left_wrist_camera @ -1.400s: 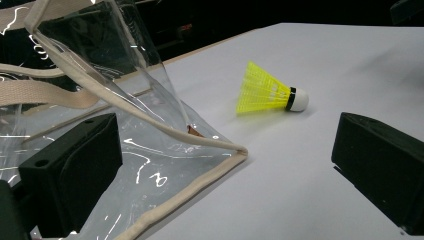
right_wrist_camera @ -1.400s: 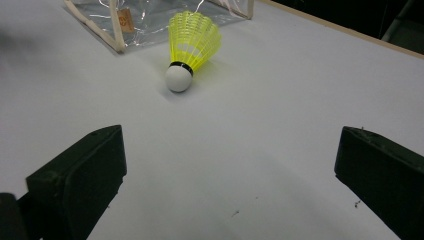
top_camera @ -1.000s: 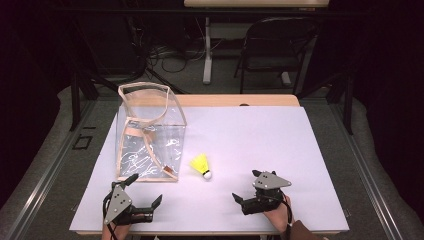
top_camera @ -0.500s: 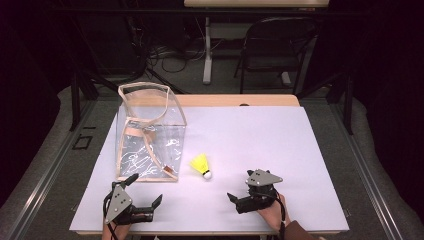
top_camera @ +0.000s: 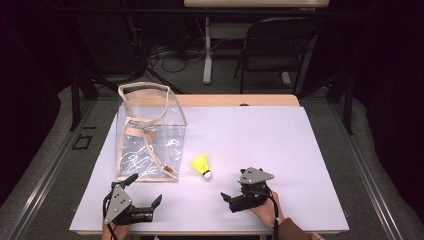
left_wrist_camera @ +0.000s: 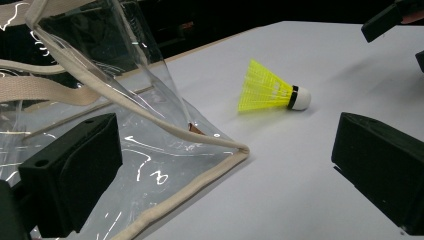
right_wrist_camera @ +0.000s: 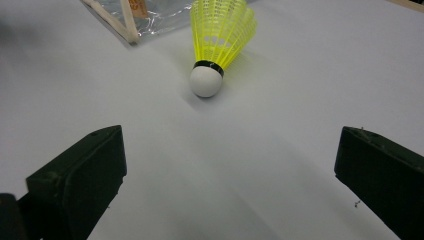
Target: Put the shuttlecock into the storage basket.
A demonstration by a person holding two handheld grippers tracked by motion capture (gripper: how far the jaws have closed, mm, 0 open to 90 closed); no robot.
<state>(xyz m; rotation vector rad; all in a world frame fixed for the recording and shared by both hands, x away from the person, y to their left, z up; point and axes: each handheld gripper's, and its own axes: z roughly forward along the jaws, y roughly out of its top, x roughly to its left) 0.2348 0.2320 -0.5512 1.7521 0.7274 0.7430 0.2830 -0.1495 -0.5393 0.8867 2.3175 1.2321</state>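
A yellow shuttlecock (top_camera: 201,165) with a white cork tip lies on its side on the white table (top_camera: 300,145), just right of a clear plastic bag (top_camera: 150,130) with beige trim and straps. My left gripper (top_camera: 145,189) stands open at the front edge, below the bag's near corner. In the left gripper view the bag (left_wrist_camera: 100,100) is ahead on the left and the shuttlecock (left_wrist_camera: 272,91) farther off. My right gripper (top_camera: 232,191) is open a short way in front of the shuttlecock. In the right gripper view the shuttlecock (right_wrist_camera: 220,35) lies ahead of the jaws, cork toward me.
A wooden strip (top_camera: 235,100) runs along the table's far edge. A chair (top_camera: 275,45) and cables stand on the floor behind. The bag's corner (right_wrist_camera: 130,15) lies left of the shuttlecock. The right half of the table is bare white surface.
My right gripper has shifted a little to the left, closer to the shuttlecock. The left gripper, the bag and the shuttlecock have stayed where they were.
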